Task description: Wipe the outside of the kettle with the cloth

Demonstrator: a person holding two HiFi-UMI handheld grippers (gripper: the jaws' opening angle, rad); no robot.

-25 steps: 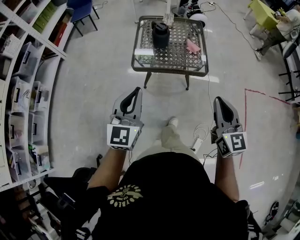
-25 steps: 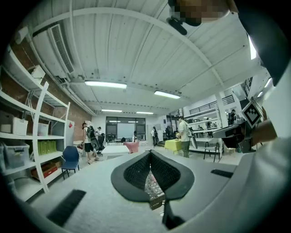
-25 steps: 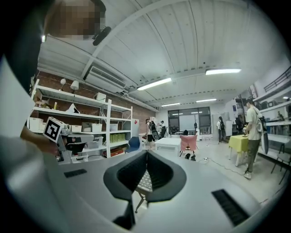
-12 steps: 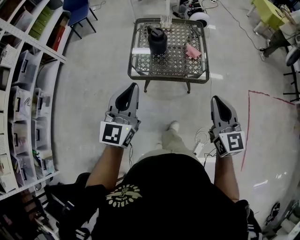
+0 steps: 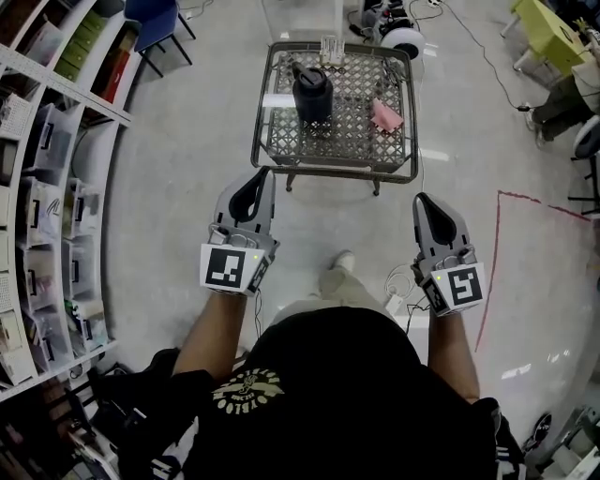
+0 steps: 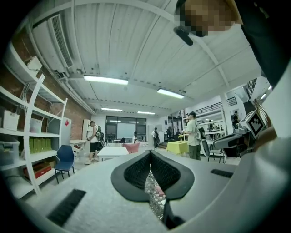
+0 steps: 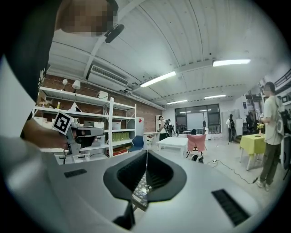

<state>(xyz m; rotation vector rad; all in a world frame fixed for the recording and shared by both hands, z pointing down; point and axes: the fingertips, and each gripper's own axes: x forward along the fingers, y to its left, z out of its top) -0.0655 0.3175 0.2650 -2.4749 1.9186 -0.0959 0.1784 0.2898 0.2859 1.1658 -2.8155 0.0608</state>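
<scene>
A black kettle [image 5: 312,92] stands on a small metal lattice table [image 5: 333,164] ahead of me, towards its left side. A pink cloth [image 5: 385,115] lies on the table to the kettle's right. My left gripper [image 5: 263,174] is held level just short of the table's near left corner, its jaws shut and empty. My right gripper [image 5: 421,199] is off the table's near right corner, also shut with nothing in it. In the left gripper view the closed fingertips [image 6: 150,152] meet, with a sliver of the lattice table showing behind them; the right gripper view shows its tips [image 7: 146,152] closed too.
Shelving with bins [image 5: 47,216] lines the left. A blue chair [image 5: 159,23] stands at the far left, a power strip with cable [image 5: 398,286] lies on the floor by my foot, and red tape [image 5: 492,244] marks the floor at right. People stand far off.
Both grippers and I have moved forward; the table with kettle and cloth now sits closer, just ahead of the gripper tips. The jaws stayed shut.
</scene>
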